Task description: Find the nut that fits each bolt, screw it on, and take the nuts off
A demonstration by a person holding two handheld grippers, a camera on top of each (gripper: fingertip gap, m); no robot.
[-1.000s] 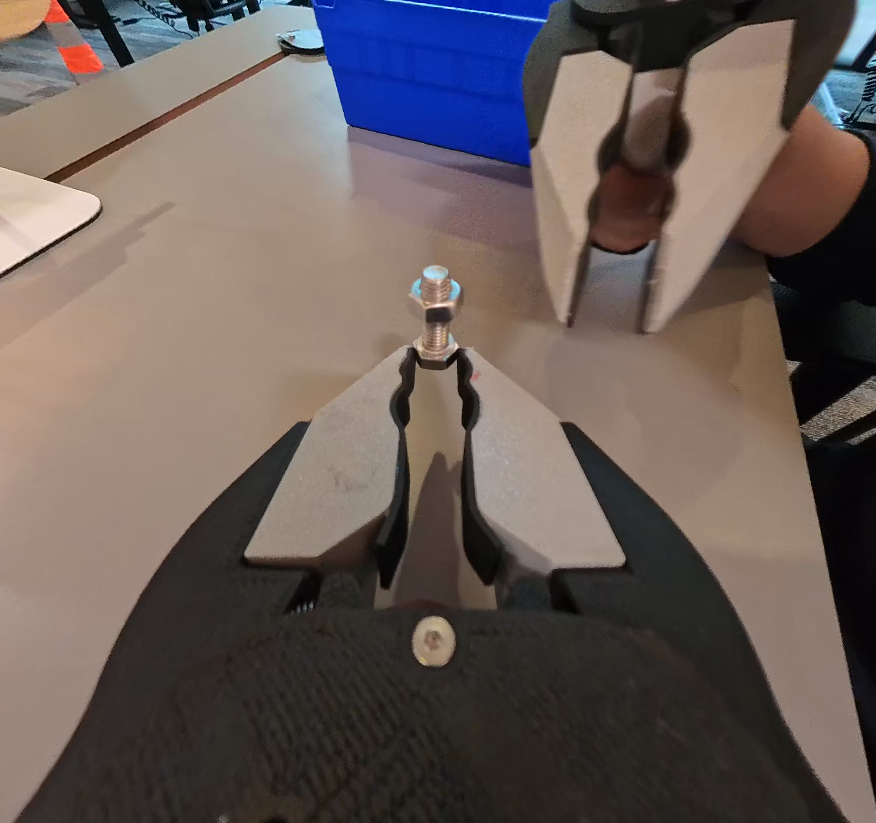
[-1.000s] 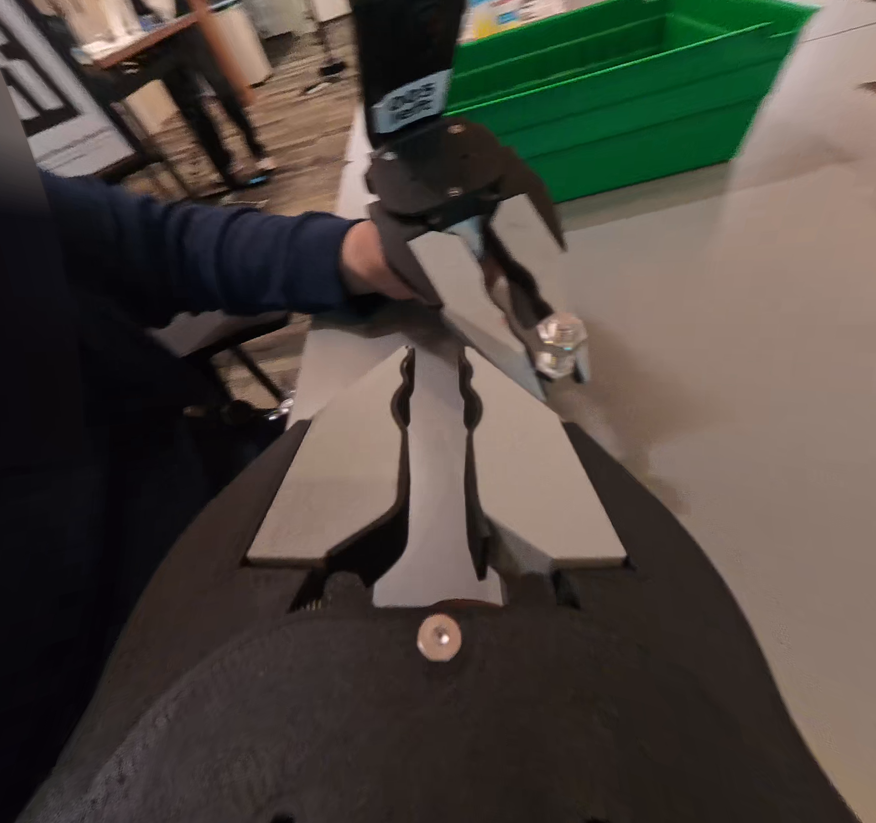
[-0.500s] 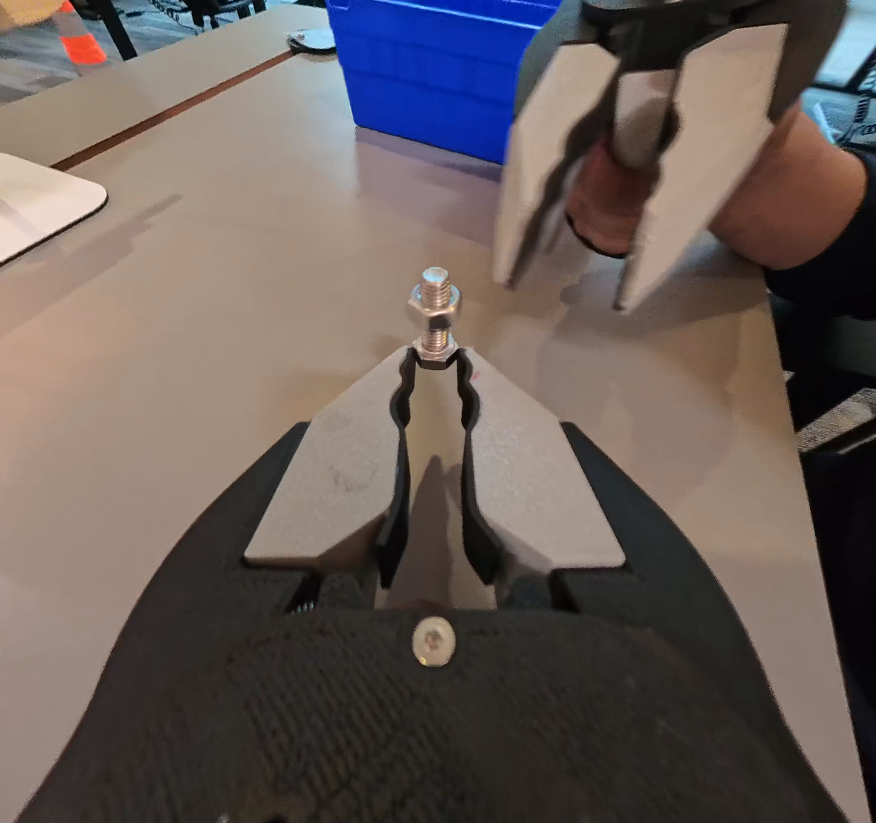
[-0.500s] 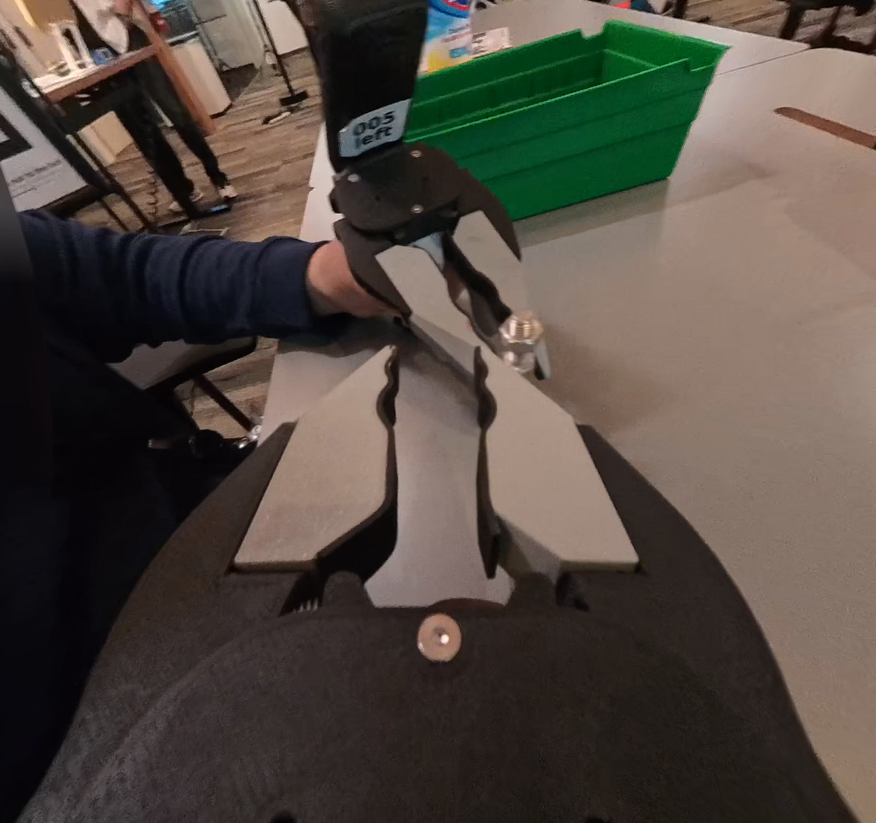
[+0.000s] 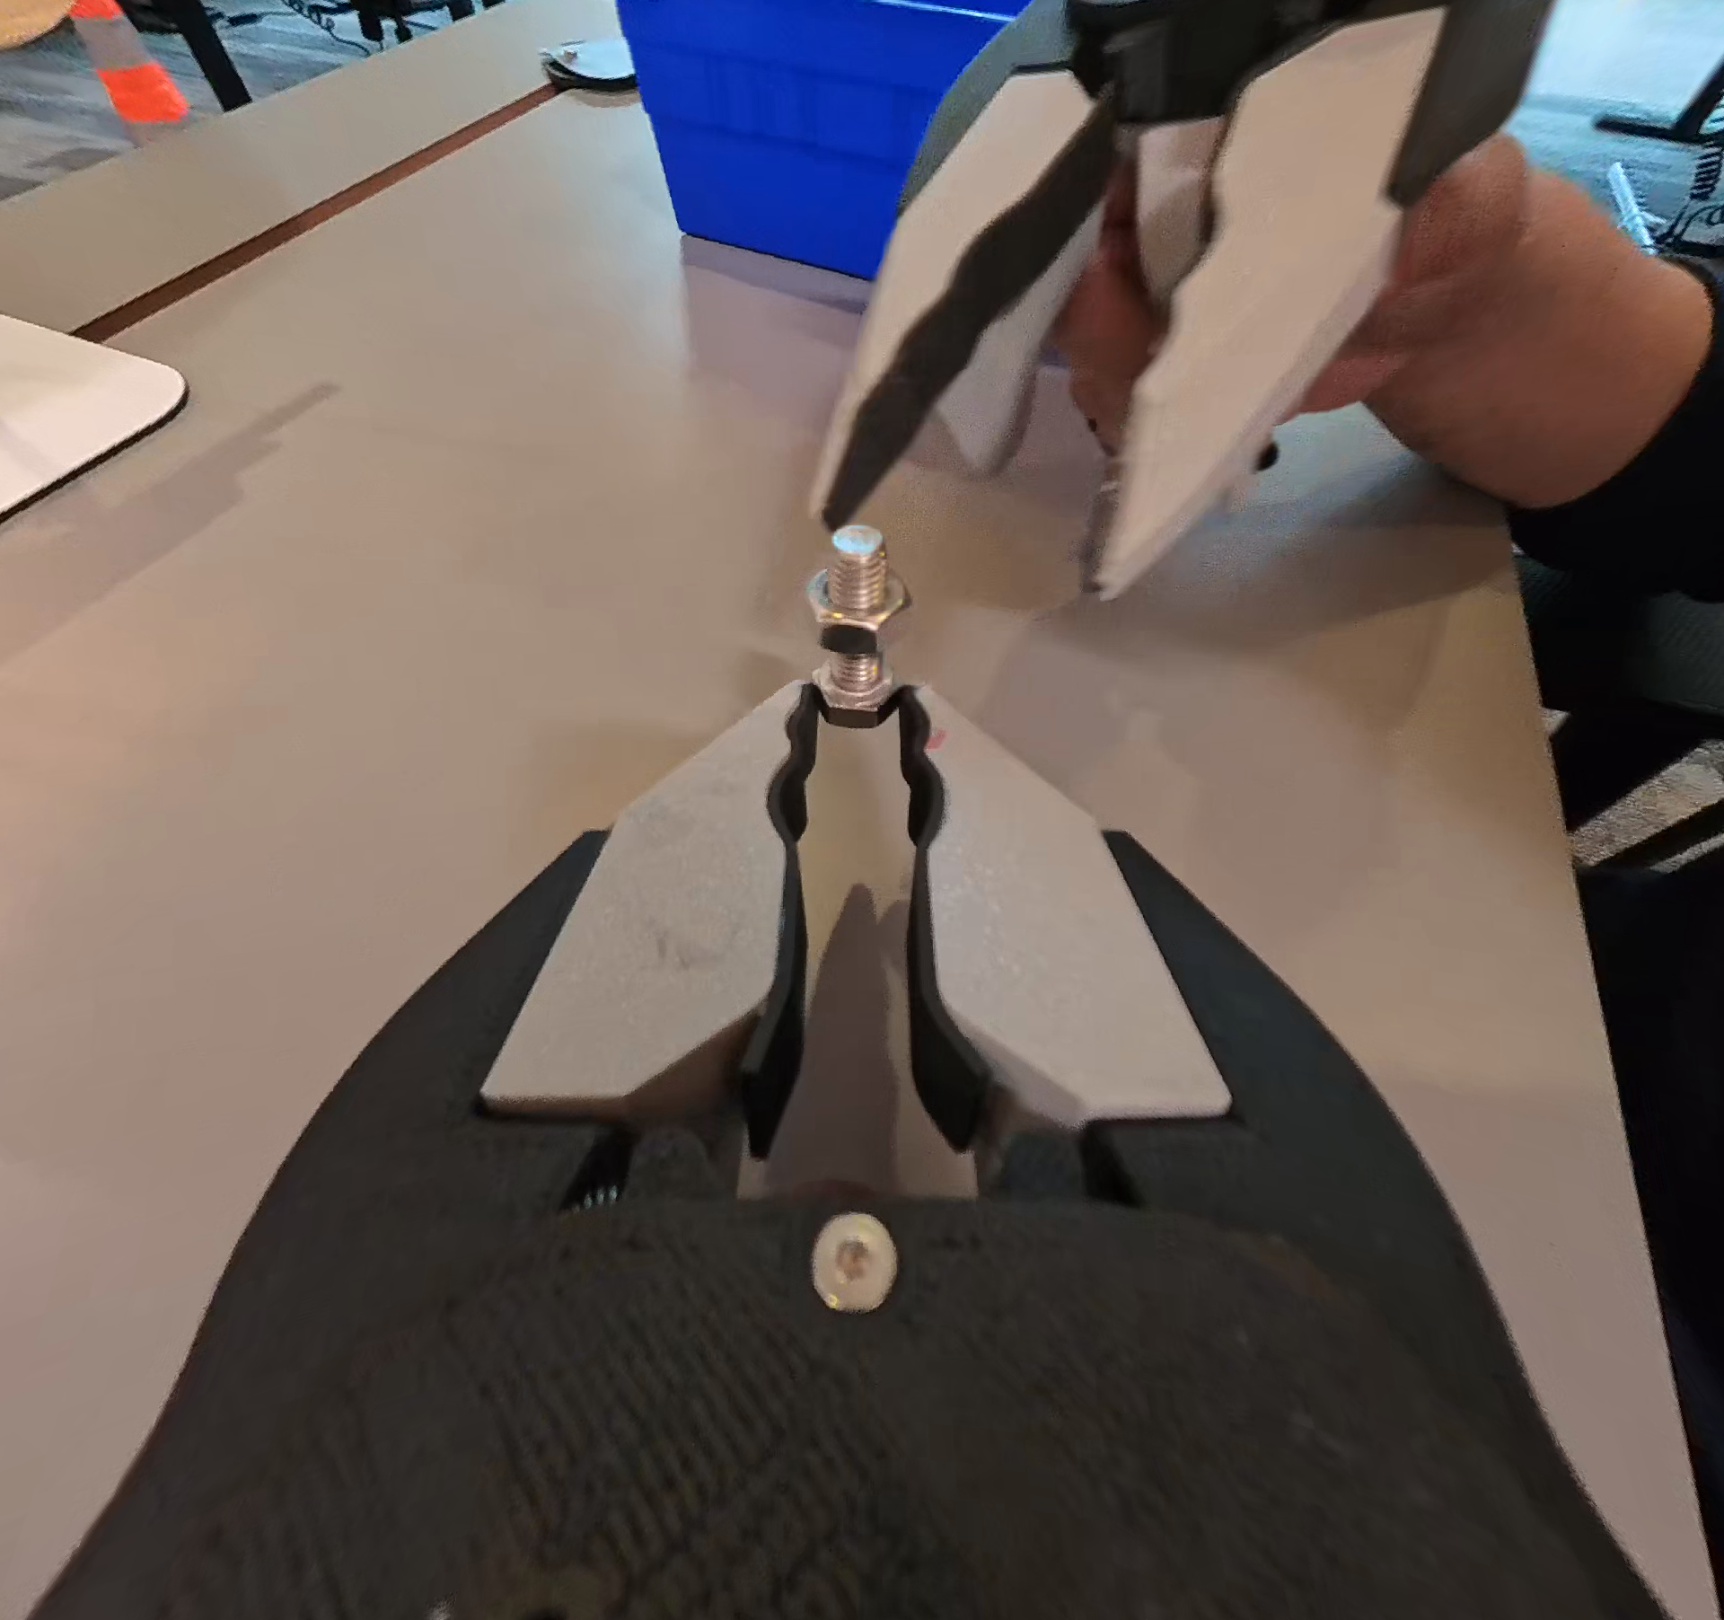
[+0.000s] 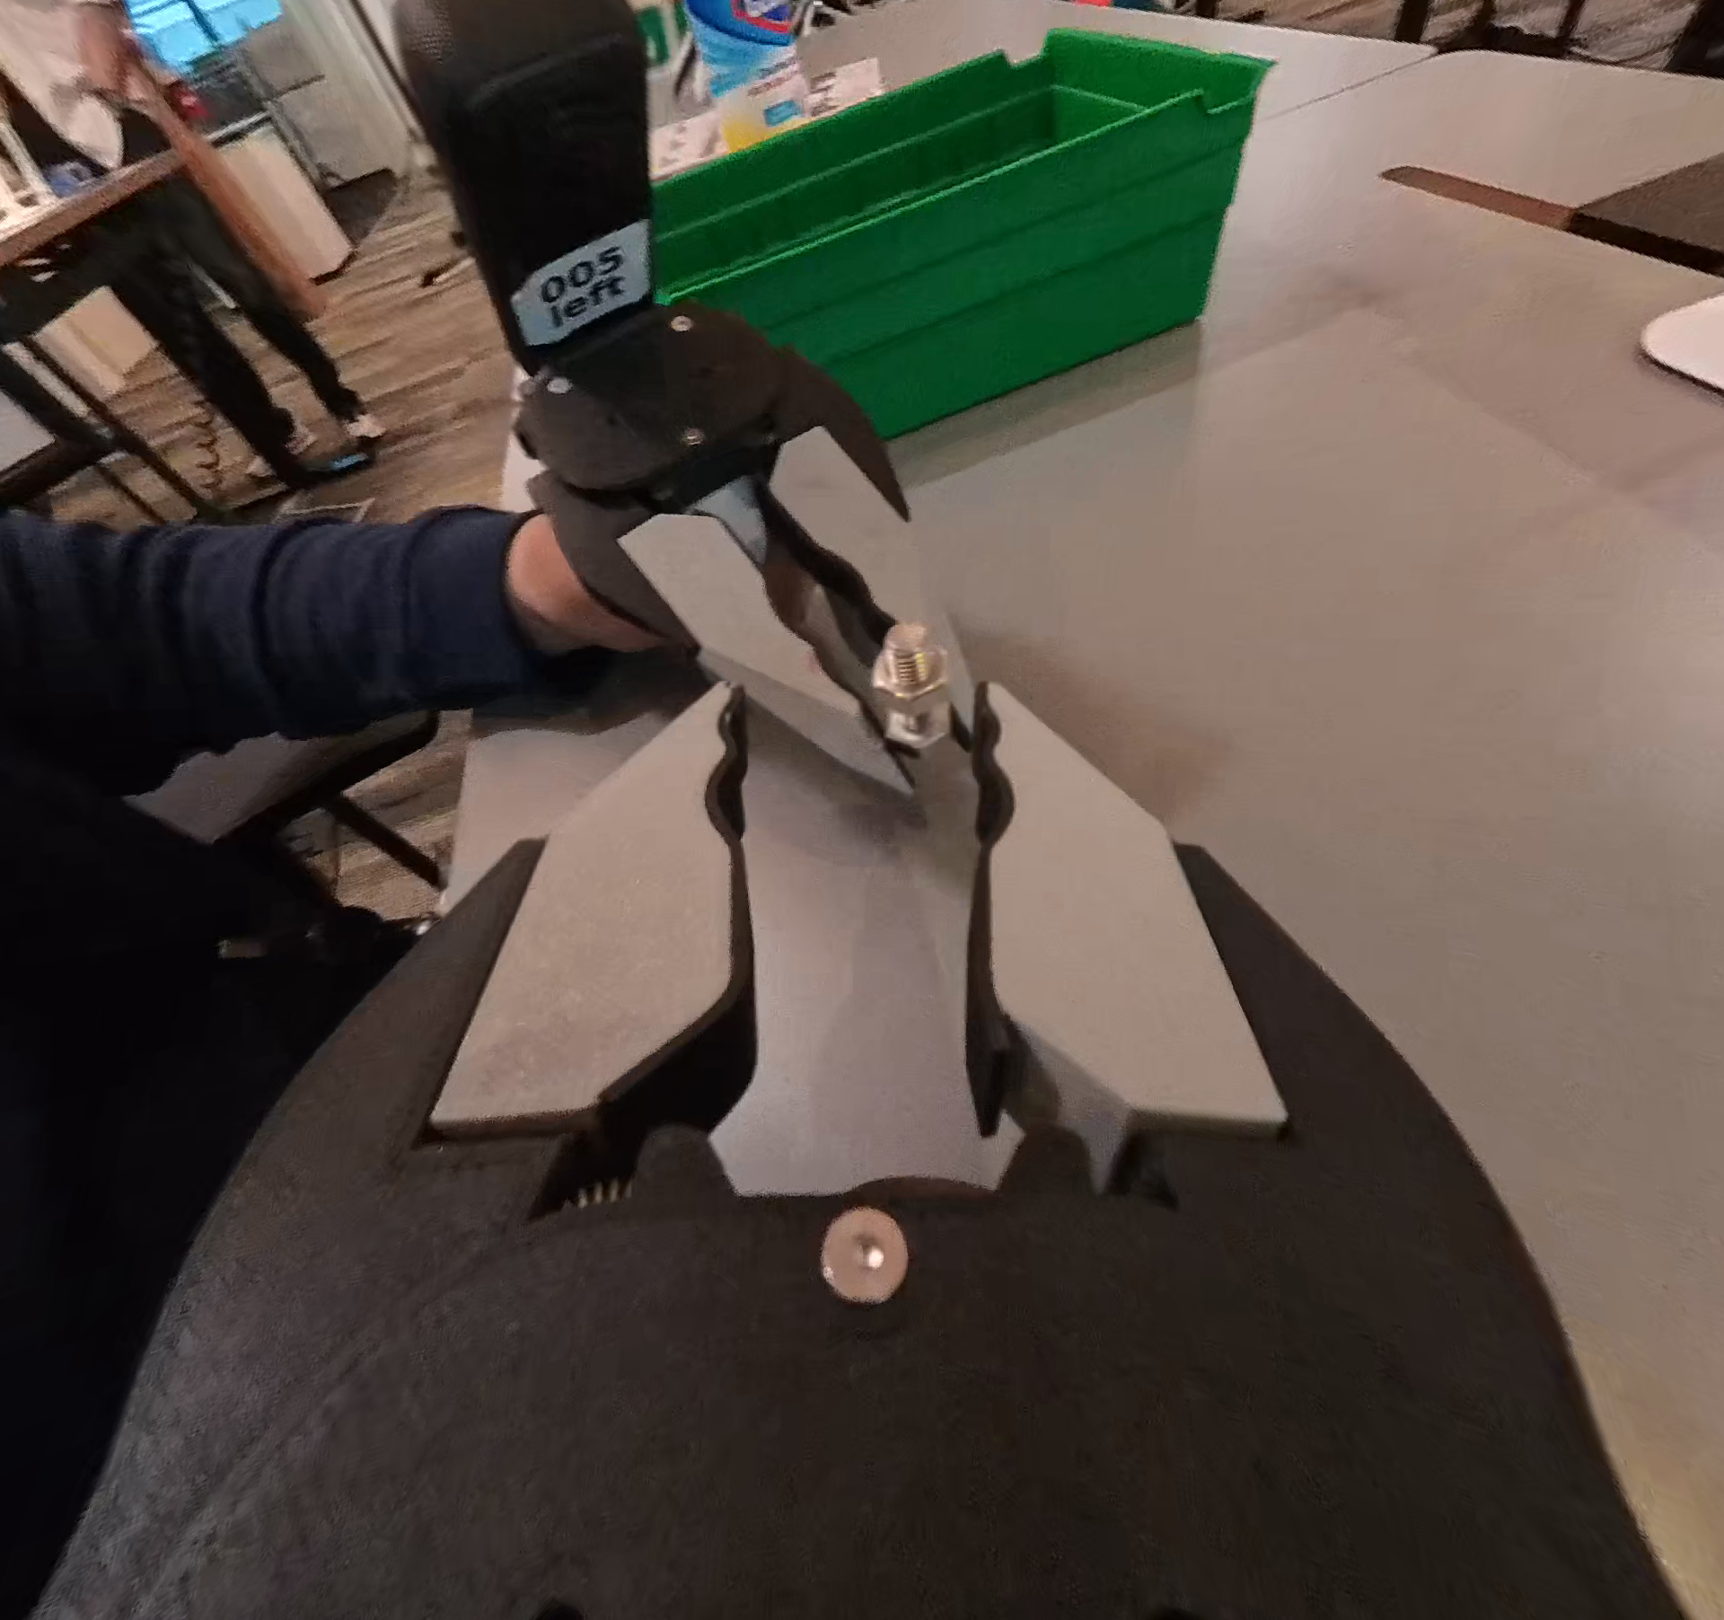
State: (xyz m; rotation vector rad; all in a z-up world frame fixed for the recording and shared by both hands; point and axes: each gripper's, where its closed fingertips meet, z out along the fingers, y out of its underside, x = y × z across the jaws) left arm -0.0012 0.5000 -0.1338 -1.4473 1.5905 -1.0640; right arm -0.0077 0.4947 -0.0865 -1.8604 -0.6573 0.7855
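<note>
My left gripper (image 5: 854, 700) is shut on the head of a silver bolt (image 5: 856, 554), which stands upright from its fingertips over the grey table (image 5: 420, 568). A silver hex nut (image 5: 856, 597) sits on the thread a little below the bolt's tip. My right gripper (image 5: 966, 544) is open; one fingertip hangs just above the bolt's tip, the other to the right of it. In the right wrist view my right gripper (image 6: 855, 700) is open and empty, and the bolt (image 6: 910, 647) with its nut (image 6: 910, 684) lies just beyond its fingertips, held by the left gripper (image 6: 910, 740).
A blue bin (image 5: 821, 92) stands at the table's far side in the left wrist view. A green bin (image 6: 980, 213) stands behind the left gripper in the right wrist view. A white pad (image 5: 65, 400) lies at the left edge. A person's sleeve (image 6: 233, 614) reaches in. One gripper's finger ends stand about 5 cm off the other's.
My right gripper has opened wider and moved in towards the bolt, ending right by its tip. My left gripper has kept hold of the bolt, almost still.
</note>
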